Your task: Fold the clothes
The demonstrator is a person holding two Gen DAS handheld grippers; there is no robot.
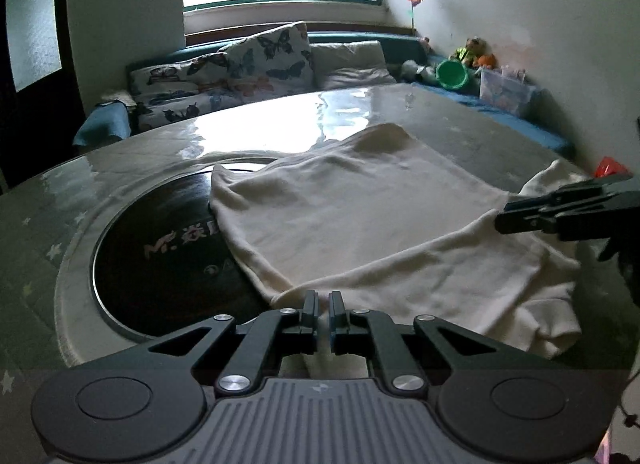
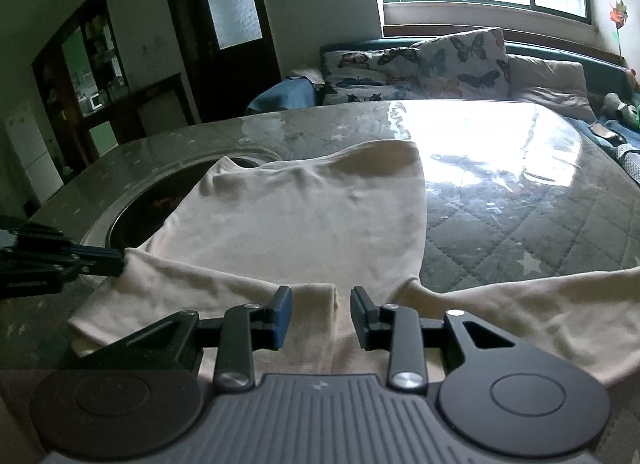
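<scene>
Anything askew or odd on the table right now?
Yes: the cream garment lies partly over the dark round inset in the table, its left edge sagging there, so that part lacks a flat surface for folding.

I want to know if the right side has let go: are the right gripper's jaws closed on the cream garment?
No: the right gripper stands with its jaws apart above the cream garment, neither pad pressing the cloth.

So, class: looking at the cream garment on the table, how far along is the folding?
Done: the cream garment lies spread on the quilted table, one side already turned in over its body. In hand: the left gripper is shut on the cloth at that fold's edge; the right gripper is open above the near edge, gripping nothing. Left: the long sleeve stretched to the right remains unfolded, and the garment is not yet a compact stack.
</scene>
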